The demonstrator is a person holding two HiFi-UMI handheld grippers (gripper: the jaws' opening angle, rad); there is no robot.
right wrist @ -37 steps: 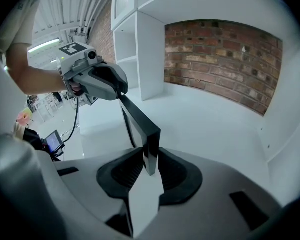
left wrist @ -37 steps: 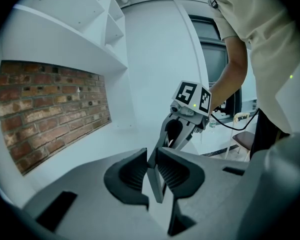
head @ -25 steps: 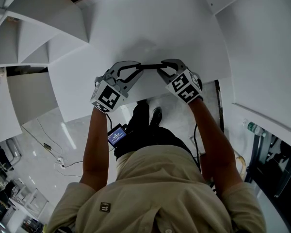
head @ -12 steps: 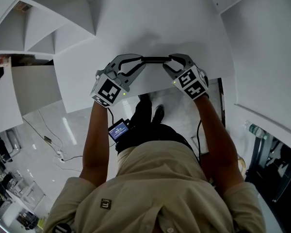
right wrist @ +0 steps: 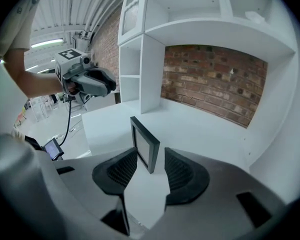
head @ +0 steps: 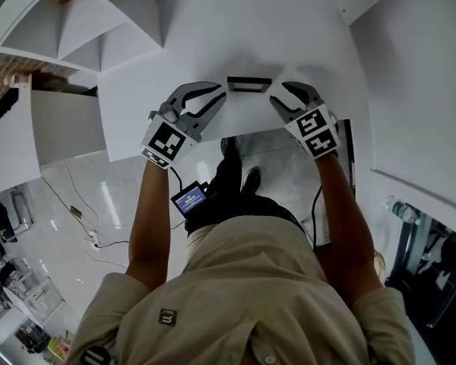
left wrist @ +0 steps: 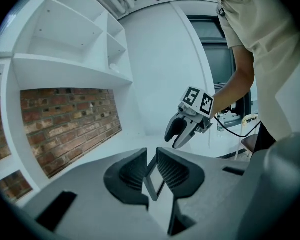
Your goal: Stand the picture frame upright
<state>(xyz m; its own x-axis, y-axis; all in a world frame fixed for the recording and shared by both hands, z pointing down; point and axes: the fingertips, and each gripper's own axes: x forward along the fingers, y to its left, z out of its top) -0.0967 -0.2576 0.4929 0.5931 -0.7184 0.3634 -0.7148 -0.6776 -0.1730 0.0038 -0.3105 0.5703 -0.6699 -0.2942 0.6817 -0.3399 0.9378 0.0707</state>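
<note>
A small dark picture frame (head: 249,84) stands upright on its lower edge on the white table (head: 213,36), free of both grippers. My left gripper (head: 219,96) is at its left end, open. In the left gripper view one end of the picture frame (left wrist: 152,179) shows in the narrow gap just past the jaws, untouched. My right gripper (head: 277,97) is at the frame's right end; its jaws have just been opening. Seen from the right gripper view, the picture frame (right wrist: 144,144) stands ahead of the pads, clear of both.
White shelving (head: 99,21) rises left of the table. A brick wall (right wrist: 215,79) backs the alcove under a white shelf (right wrist: 210,31). The table's near edge (head: 235,131) runs just behind both grippers, with floor and the person's legs below.
Both grippers held the frame's ends a second ago. Both have since let go and drawn outward and up, and the frame stays standing between them.
</note>
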